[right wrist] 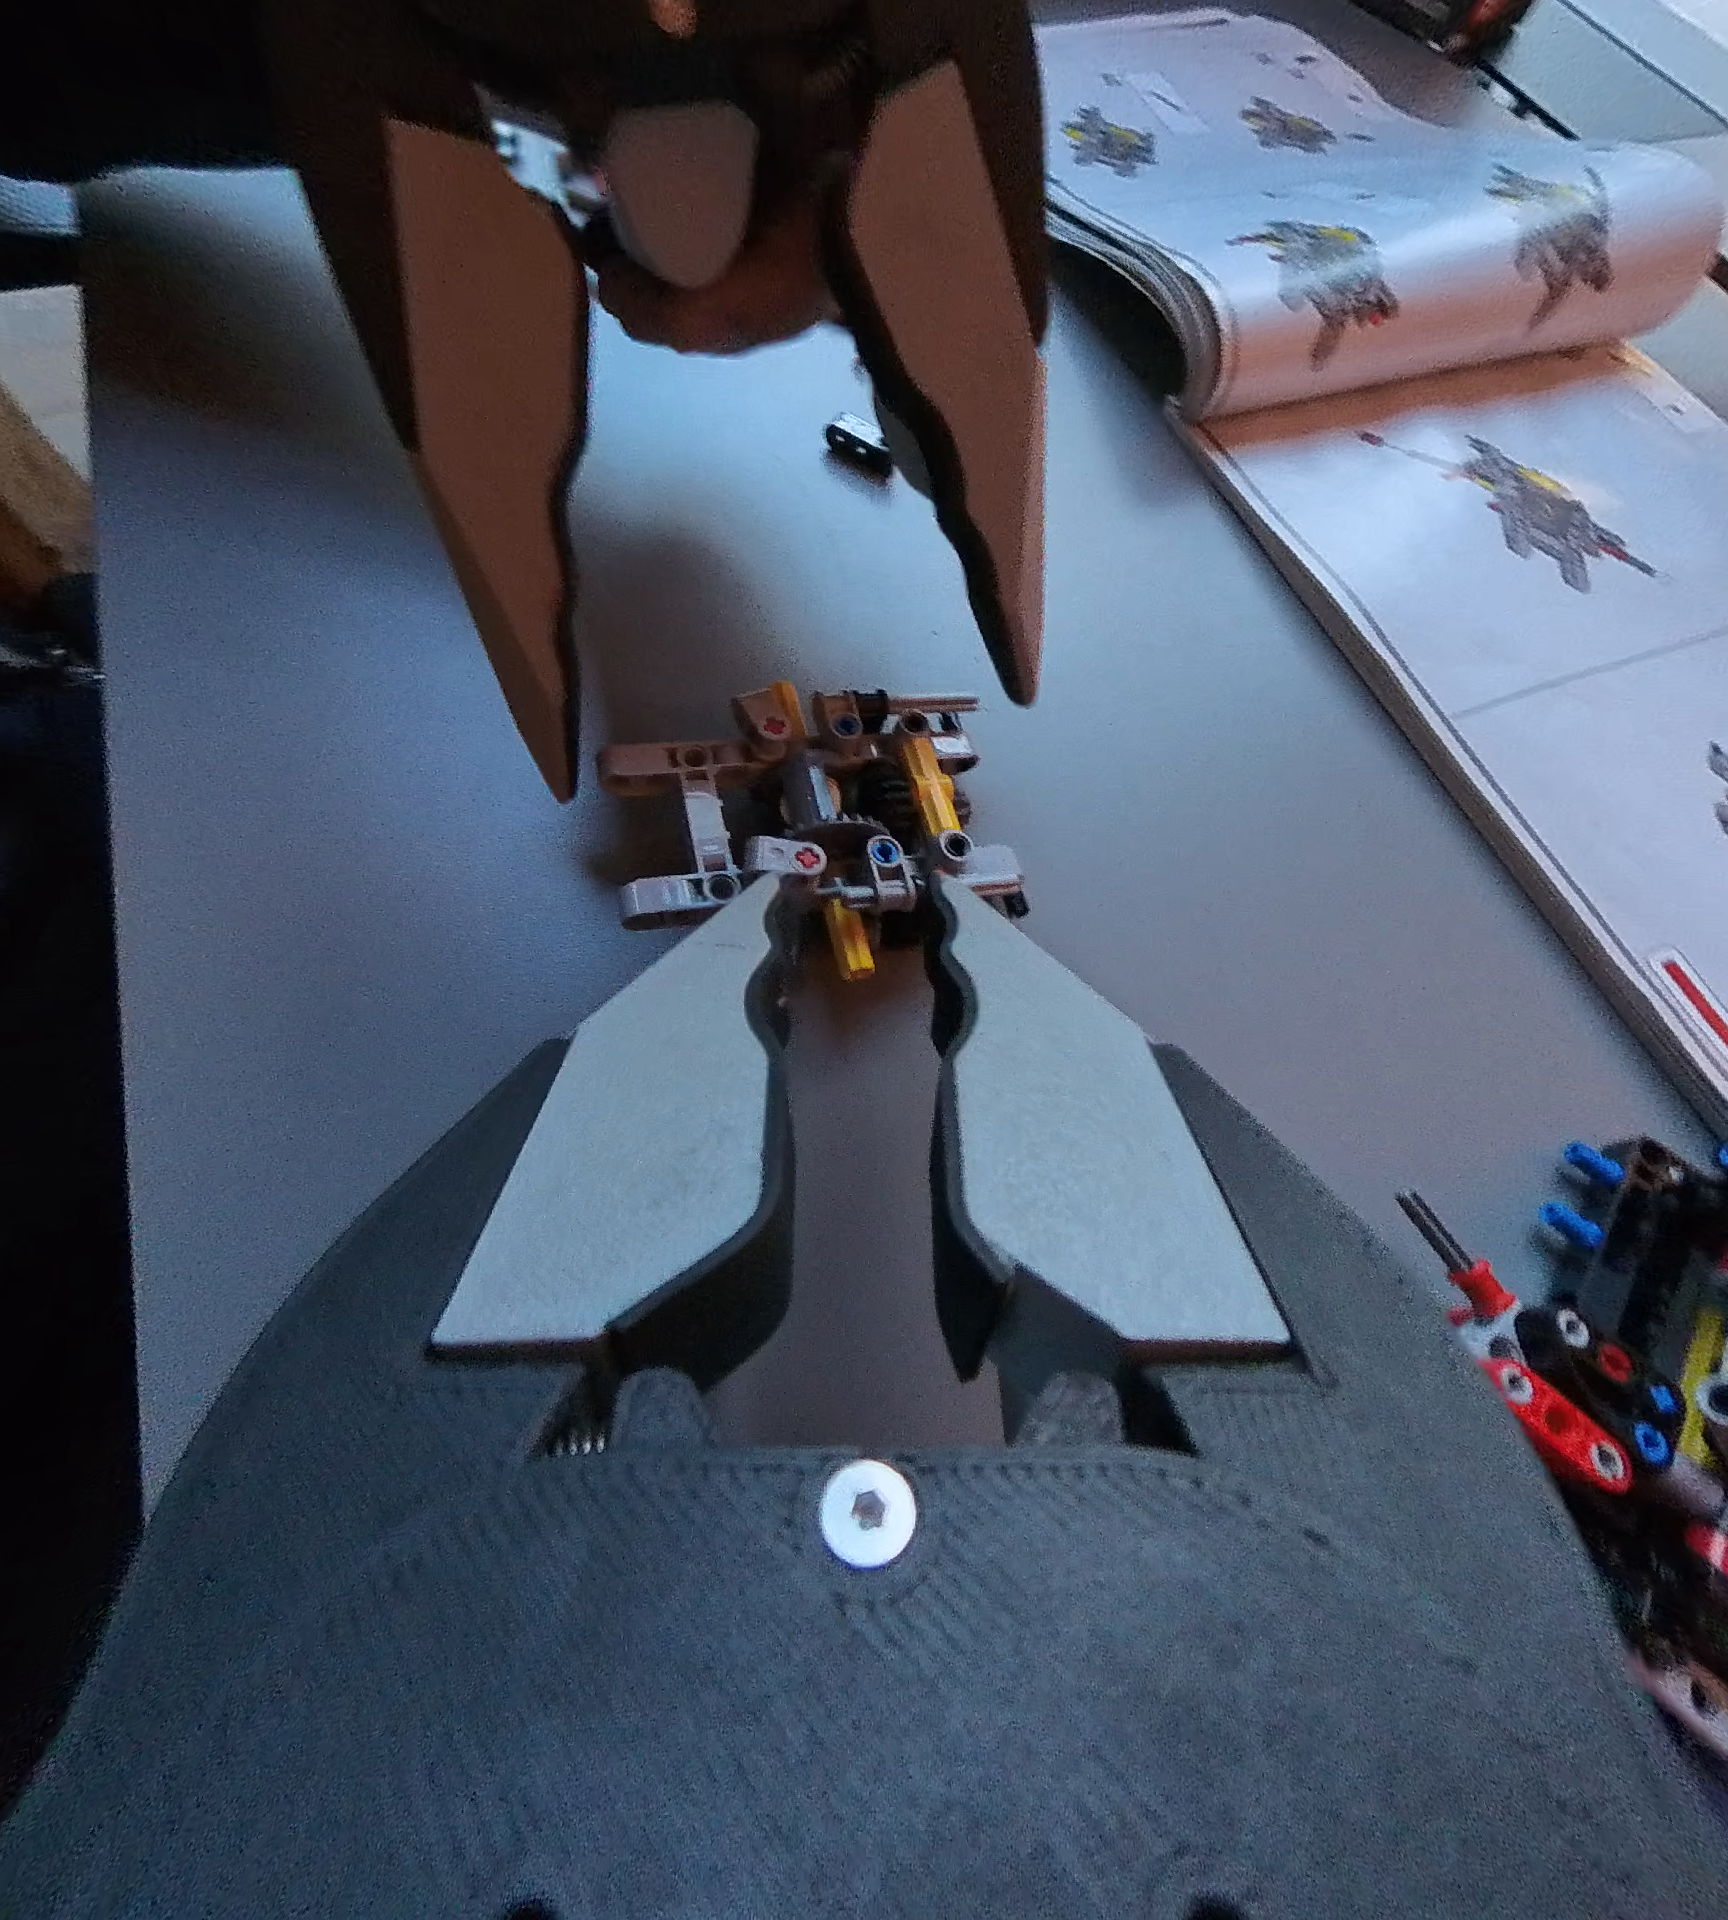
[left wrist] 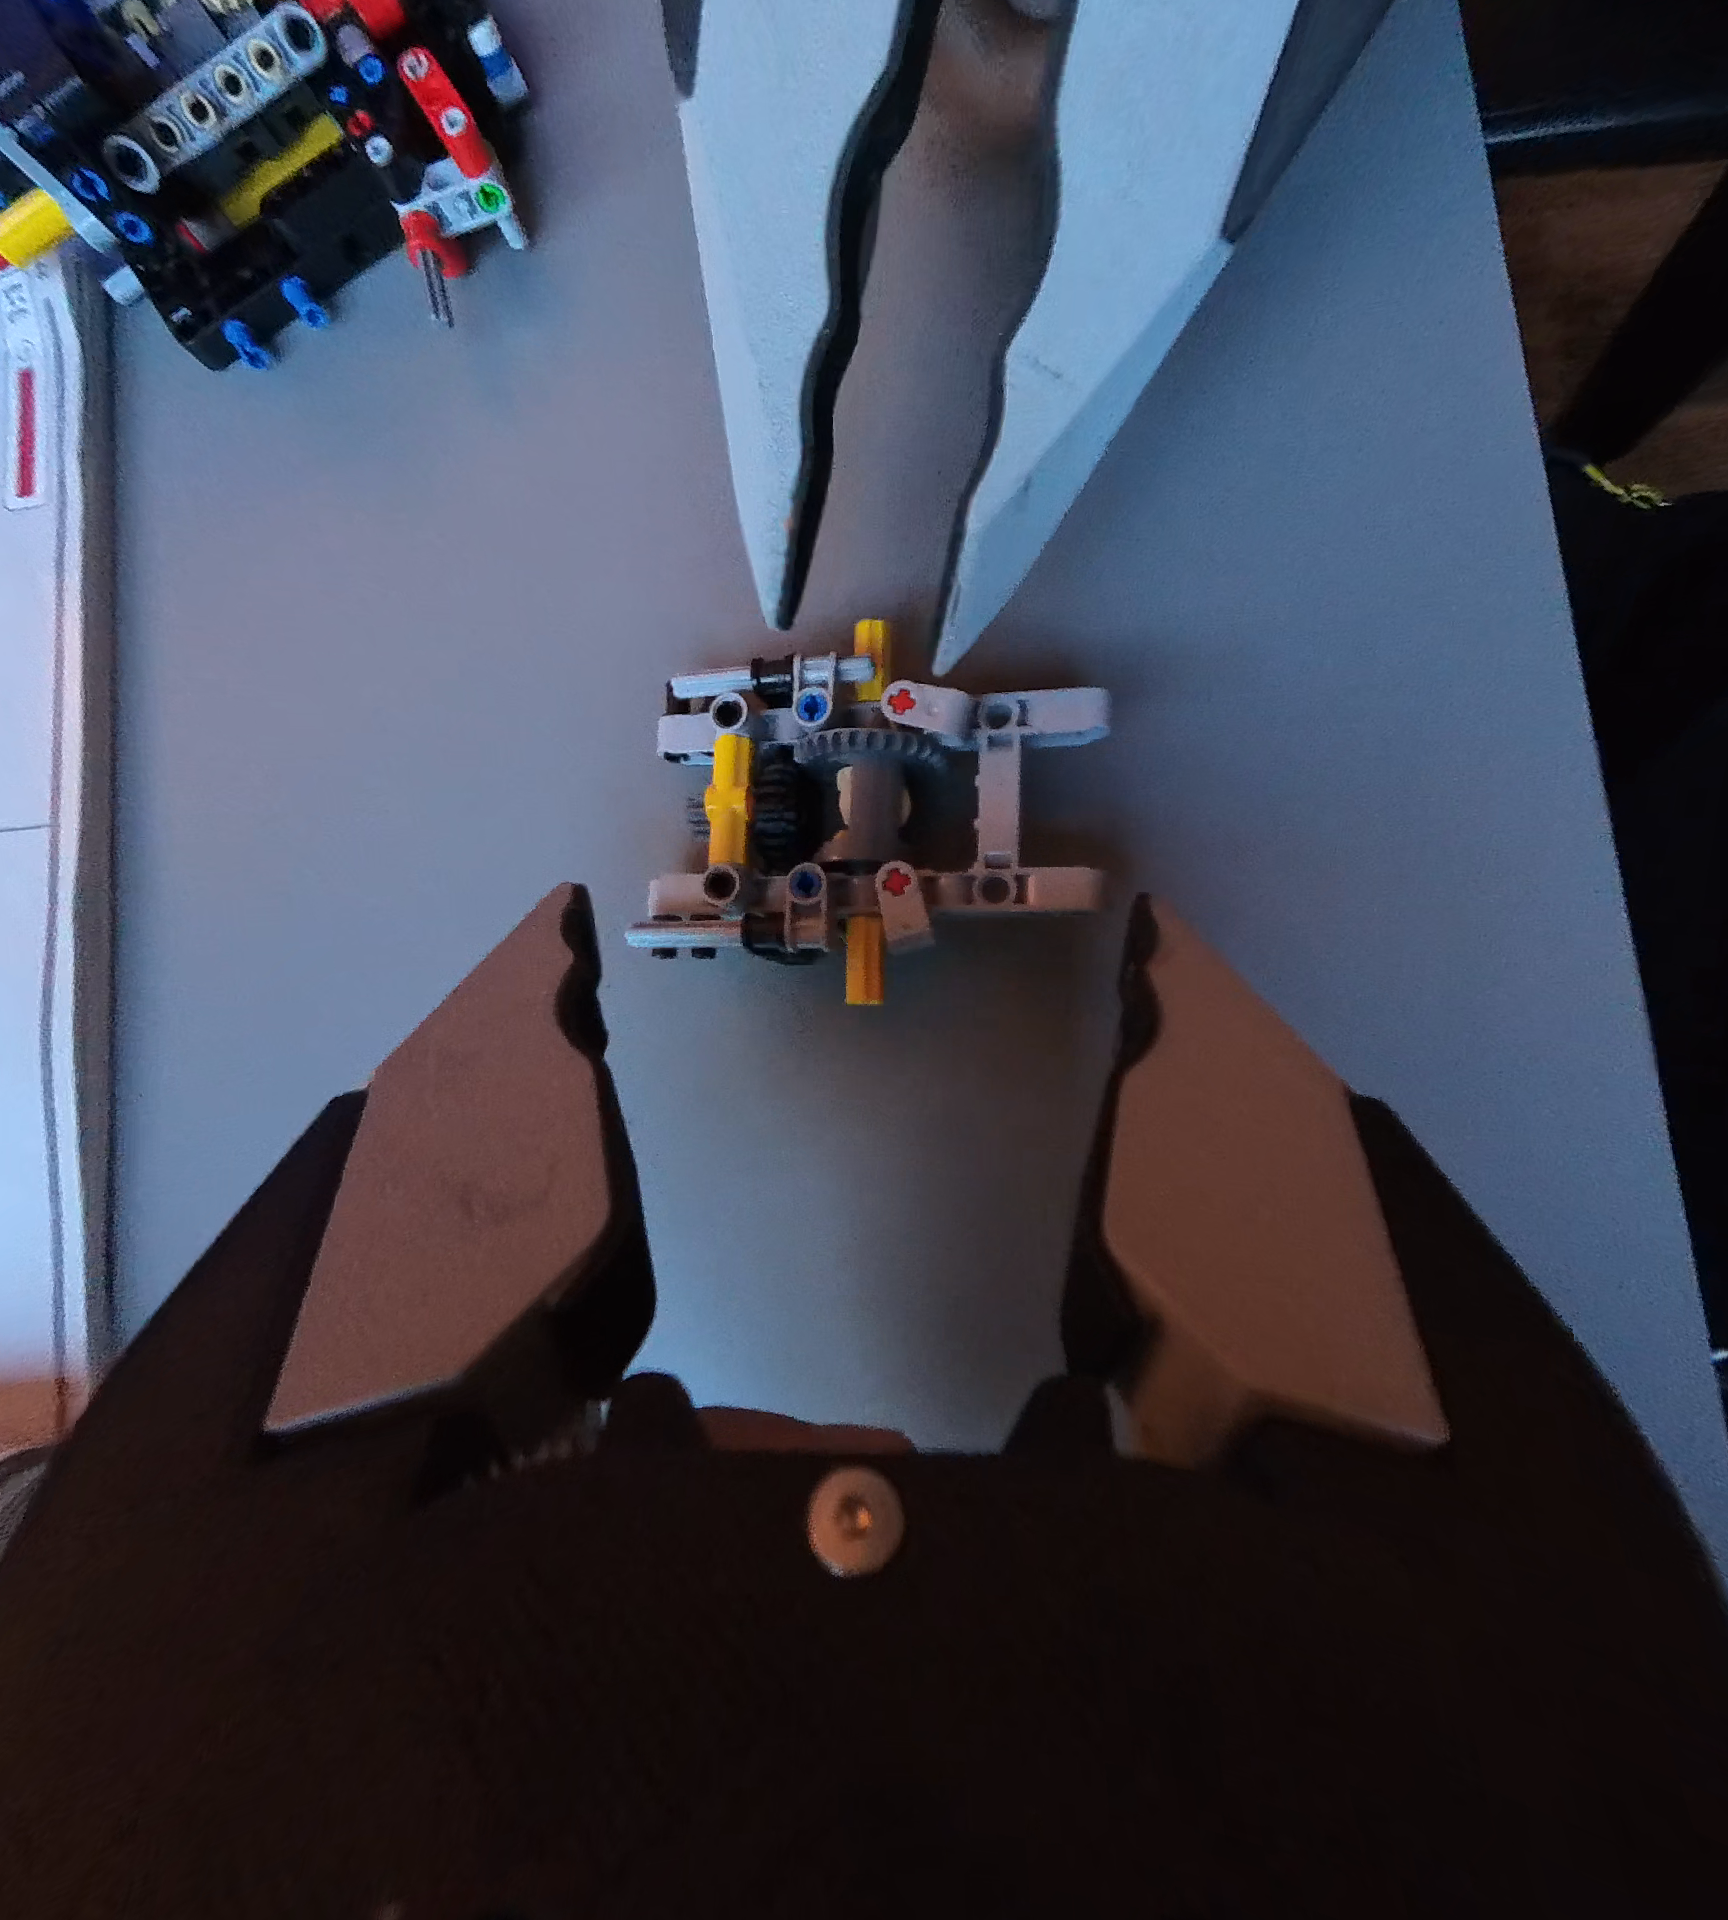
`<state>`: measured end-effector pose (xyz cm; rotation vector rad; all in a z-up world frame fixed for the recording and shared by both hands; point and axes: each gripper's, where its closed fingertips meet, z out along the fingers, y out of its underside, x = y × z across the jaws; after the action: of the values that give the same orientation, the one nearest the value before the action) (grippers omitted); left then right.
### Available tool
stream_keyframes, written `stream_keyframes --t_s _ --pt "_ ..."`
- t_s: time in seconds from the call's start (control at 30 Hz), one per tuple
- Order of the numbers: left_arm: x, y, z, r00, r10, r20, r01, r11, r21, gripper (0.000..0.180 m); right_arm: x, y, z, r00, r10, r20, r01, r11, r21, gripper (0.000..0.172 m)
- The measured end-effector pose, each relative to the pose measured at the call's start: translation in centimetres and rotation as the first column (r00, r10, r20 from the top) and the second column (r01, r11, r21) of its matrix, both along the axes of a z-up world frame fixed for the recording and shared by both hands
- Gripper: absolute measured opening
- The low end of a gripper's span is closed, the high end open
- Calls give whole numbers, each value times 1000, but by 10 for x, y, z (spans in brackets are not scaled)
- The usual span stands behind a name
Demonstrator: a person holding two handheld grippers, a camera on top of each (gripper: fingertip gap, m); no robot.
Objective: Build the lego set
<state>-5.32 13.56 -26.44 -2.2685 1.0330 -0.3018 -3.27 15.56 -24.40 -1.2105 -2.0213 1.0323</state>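
A grey table point(right wrist: 1203, 790) fills both views, with an open instruction booklet point(right wrist: 1525, 582) lying along one edge, its pages printed with pictures of a grey model. Beside the booklet sits a large black brick assembly point(left wrist: 247, 156) studded with red, blue and yellow pins. At the middle of the table rests a small grey gear assembly point(left wrist: 881, 810), lying flat, with yellow axles, a dark gear and red and blue pins. My left gripper point(left wrist: 860, 914), with brown fingers, is spread wide and hangs just short of the near side of the gear assembly, touching nothing. My right gripper point(right wrist: 855, 894), with pale grey fingers, faces it from the opposite side; its tips stand a narrow gap apart either side of a protruding yellow axle point(right wrist: 847, 951) and clear of it, one tip close against the assembly's frame. A small black piece point(right wrist: 857, 434) lies alone farther off.
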Motion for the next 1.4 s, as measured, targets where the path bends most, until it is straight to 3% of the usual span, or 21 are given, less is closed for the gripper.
stream_keyframes --t_s 0.17,0.33,0.43,0.5,0.53,0.67,0.8,1.2,1.4 --pt "7 -5 -16 999 -41 -8 40 996 -79 112 -2 -1 -5 996 81 32 -82 995 61 22" --pt "14 1 -14 999 -40 23 41 998 -55 98 0 -2 -8 983 145 113 -162 974 160 21" --pt "16 1 -13 999 -20 25 21 999 -40 97 3 -2 -8 974 137 178 -159 981 115 29" --pt "18 -1 -12 999 -24 27 24 999 -22 94 1 9 -11 977 52 207 -67 995 69 34" --pt "20 -3 -11 999 -40 33 40 999 -14 86 0 13 -11 978 23 209 -29 999 26 39" --pt "21 -6 -11 999 -39 30 39 999 -1 85 4 4 -13 974 14 224 28 983 -181 41" --pt "28 -12 -11 998 -61 32 61 998 -6 85 7 -7 -10 986 26 164 9 978 -210 24" --pt "32 -13 -11 998 -58 39 58 998 -10 85 10 -12 -8 993 3 122 16 987 -162 19" --pt "32 -13 -12 995 -78 60 79 997 -16 85 7 -13 -7 986 60 158 -20 969 -245 19"
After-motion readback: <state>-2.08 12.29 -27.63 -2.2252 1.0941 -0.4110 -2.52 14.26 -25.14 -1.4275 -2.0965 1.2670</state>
